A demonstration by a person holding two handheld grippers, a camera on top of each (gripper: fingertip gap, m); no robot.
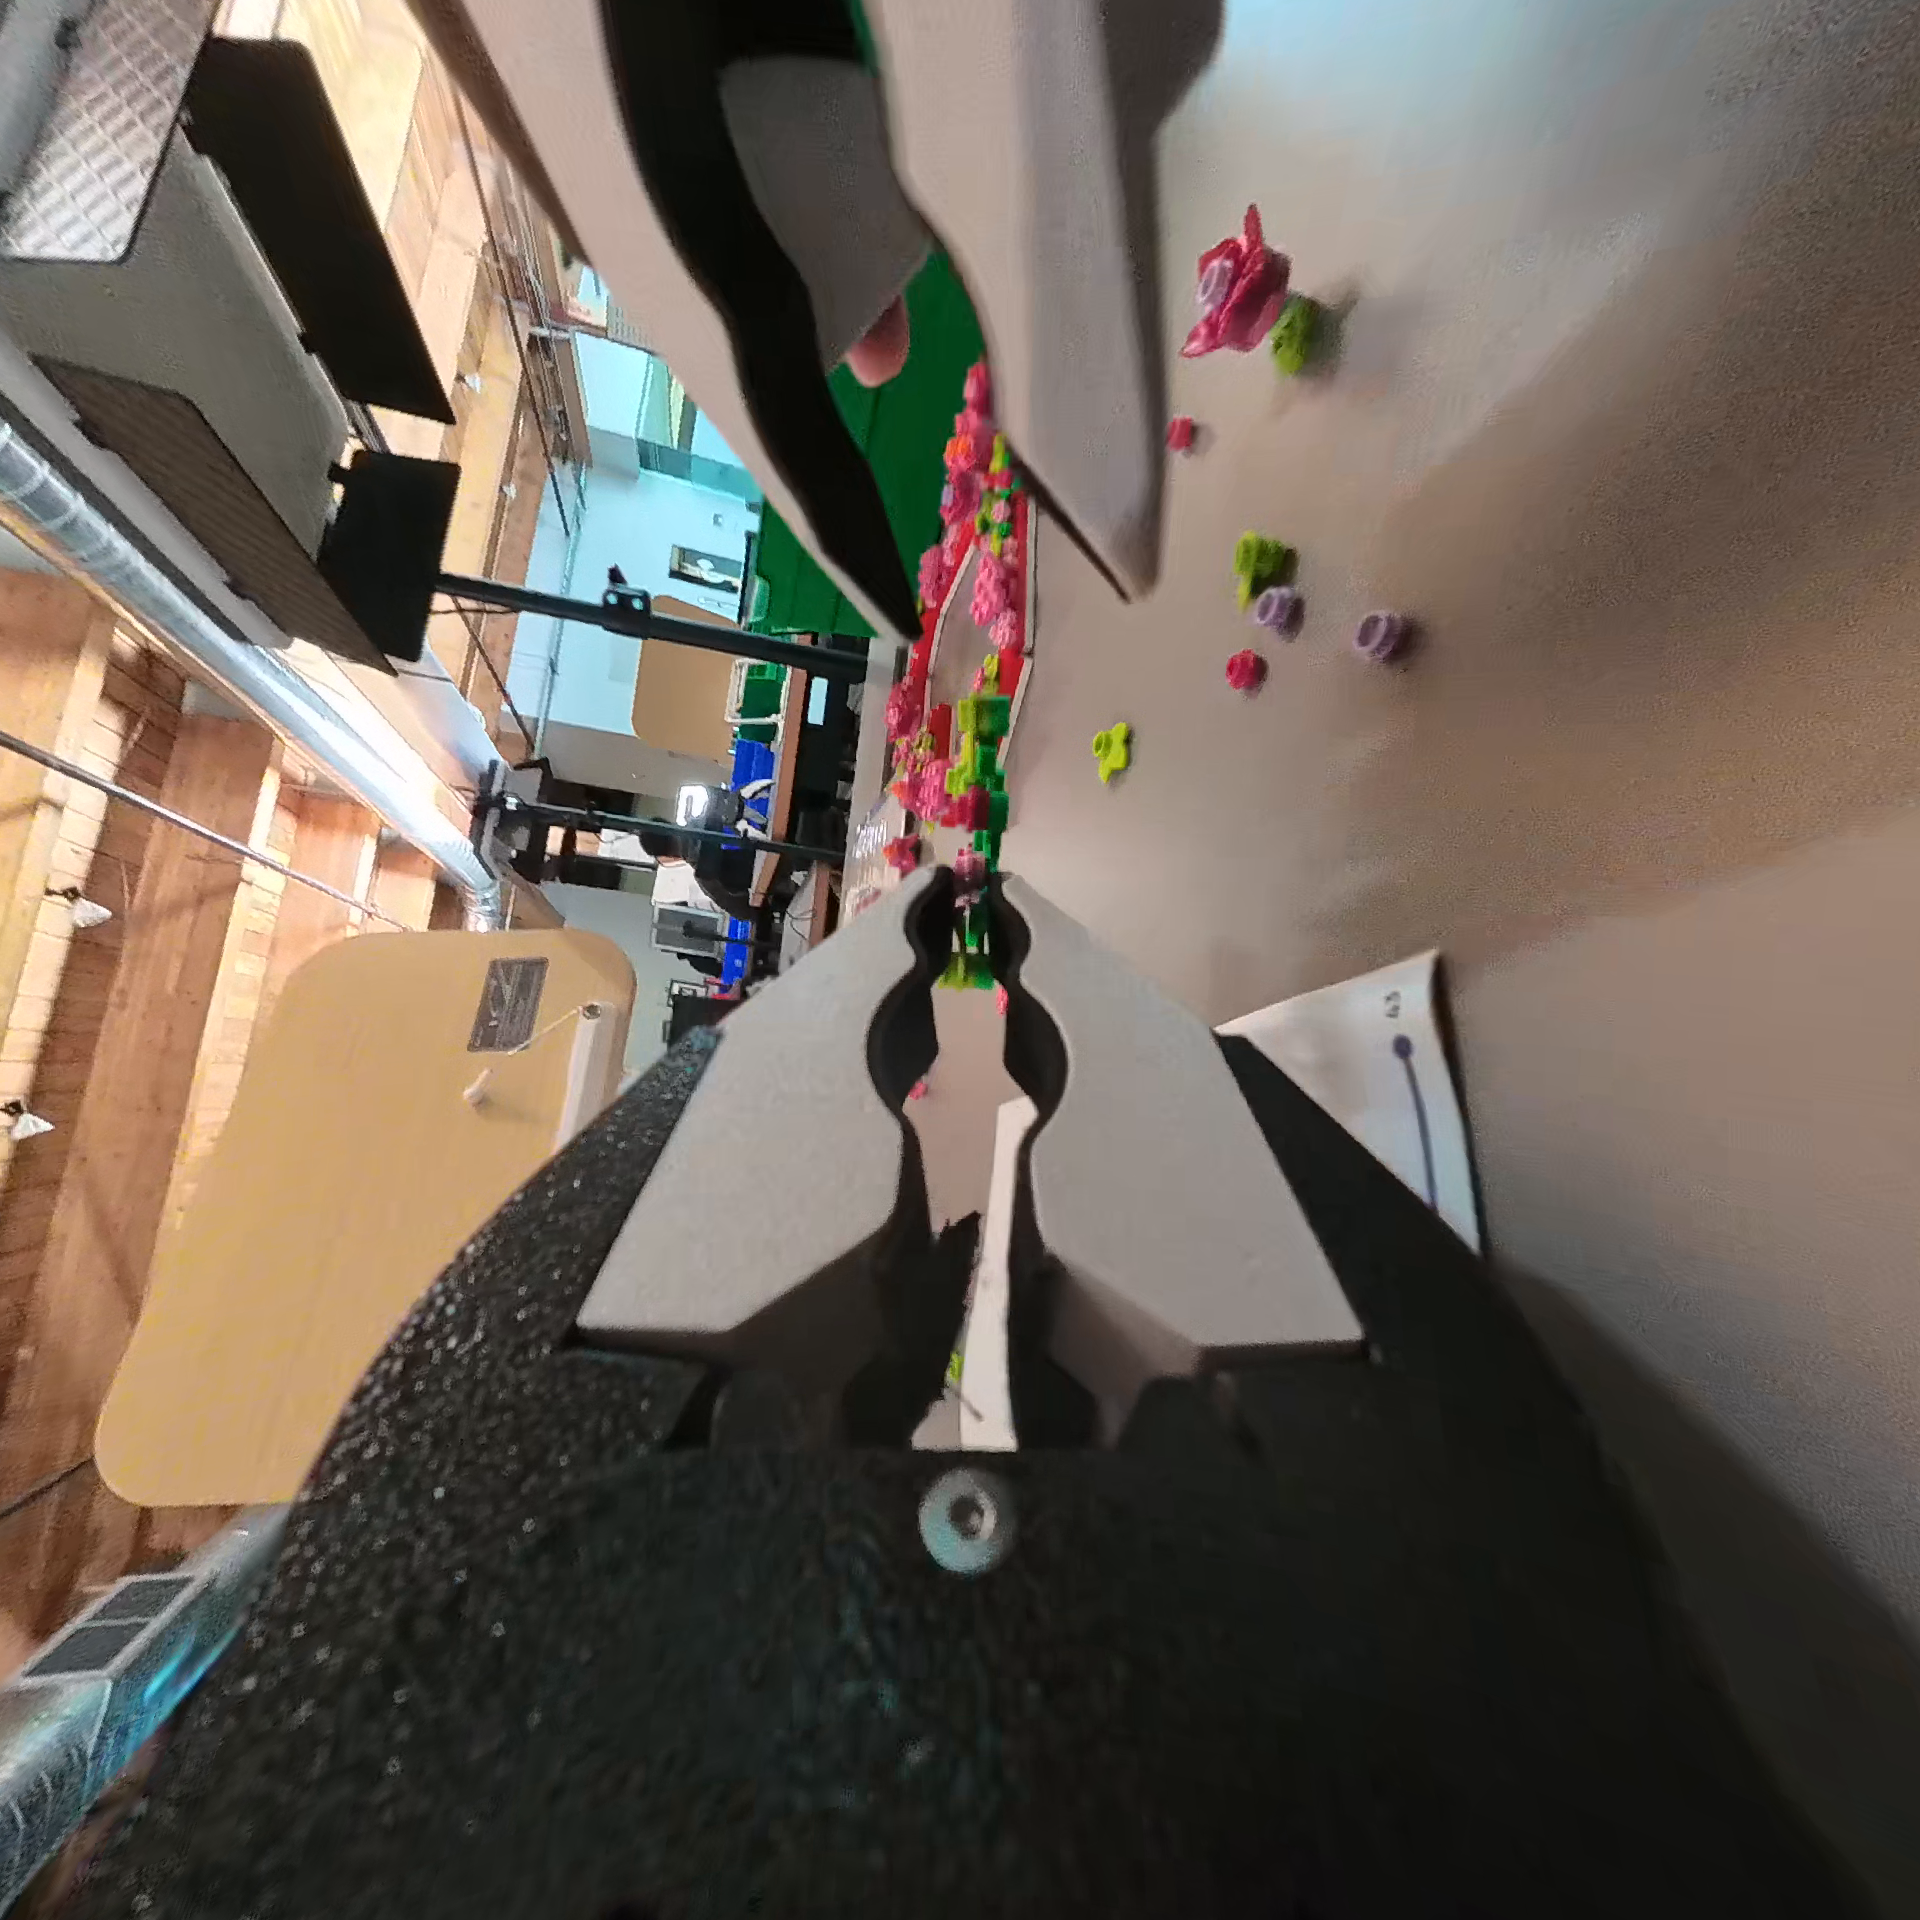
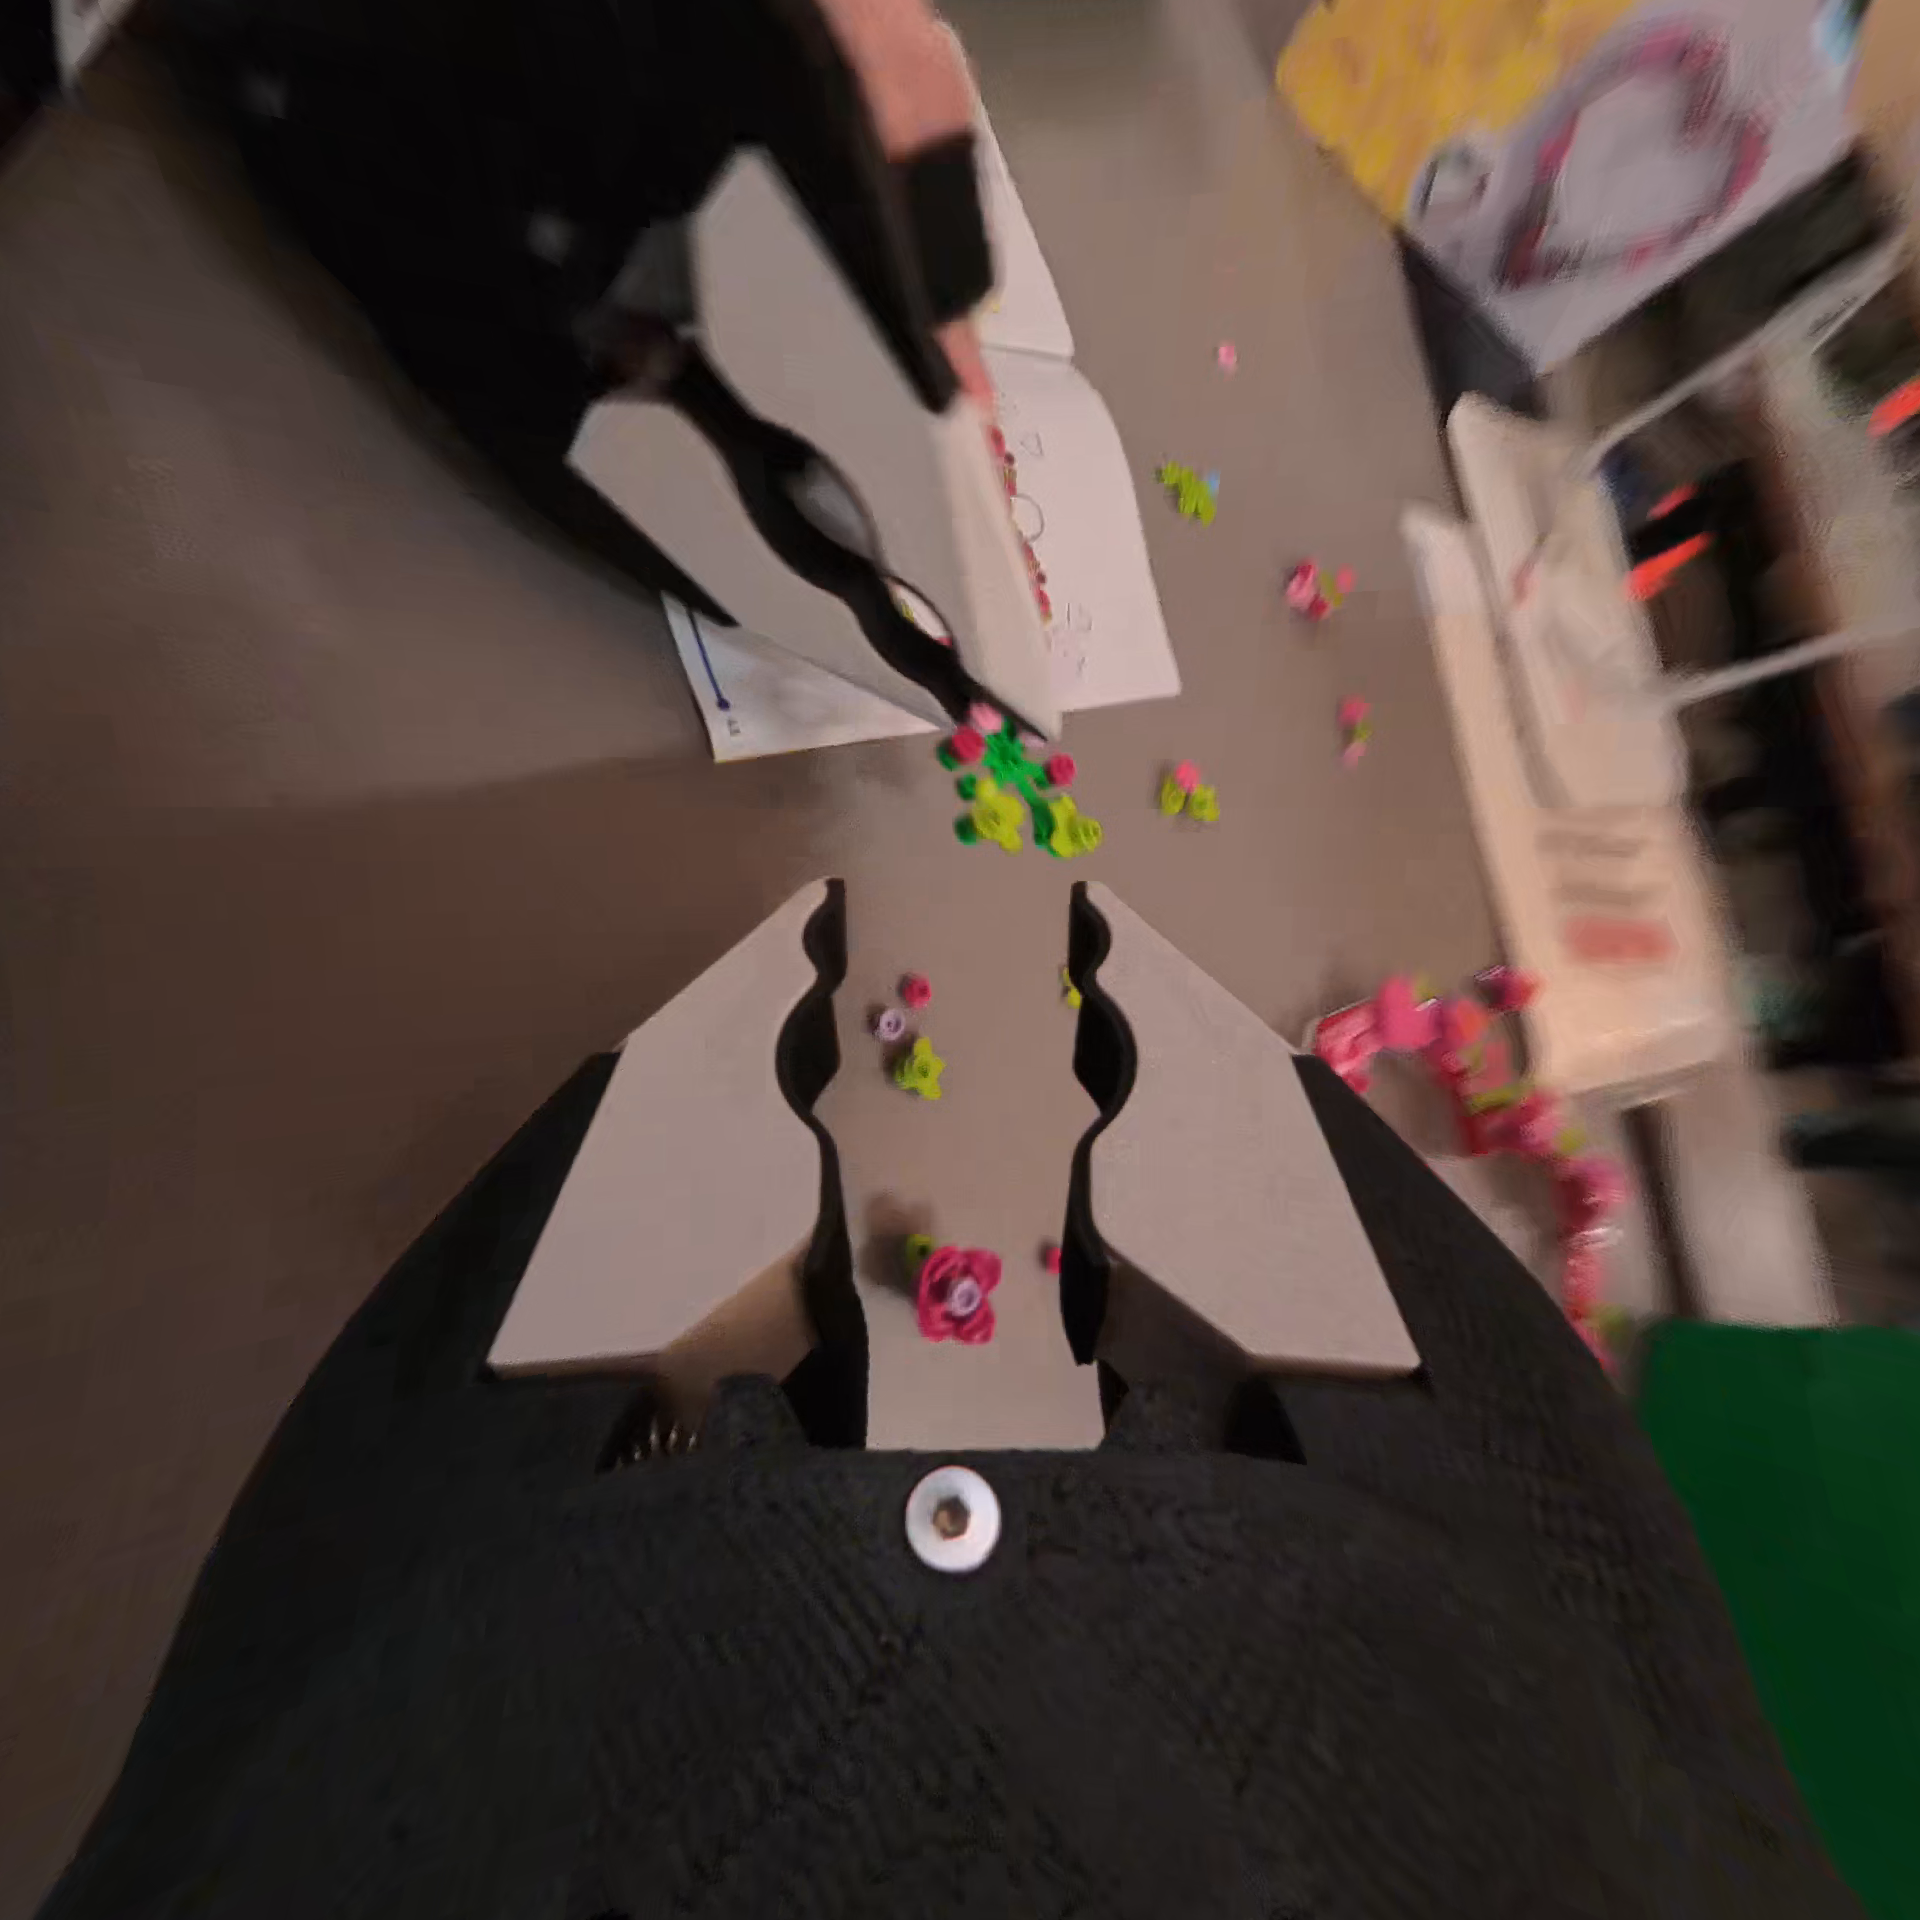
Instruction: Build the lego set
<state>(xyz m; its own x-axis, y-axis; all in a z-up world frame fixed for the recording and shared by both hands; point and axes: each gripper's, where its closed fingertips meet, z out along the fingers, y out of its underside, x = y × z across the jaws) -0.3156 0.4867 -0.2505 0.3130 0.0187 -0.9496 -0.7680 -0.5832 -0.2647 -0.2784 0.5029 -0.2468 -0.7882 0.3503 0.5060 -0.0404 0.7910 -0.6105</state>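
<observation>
Right wrist view is showing the left claw [image 2: 987, 722] pinching a green flower sprig [image 2: 1013, 779] above the tabletop [image 2: 416, 883], steadying it for adding pieces, while the right claw [image 2: 956, 894] is hanging wide over a loose pink rose [image 2: 958, 1294].

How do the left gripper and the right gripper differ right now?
The left gripper is shut on a green sprig with pink flowers; the right gripper is open and holds nothing. The left one's tips meet at the sprig, while the right one's jaws frame loose pieces on the table. Both share pale fingers on black bodies.
</observation>
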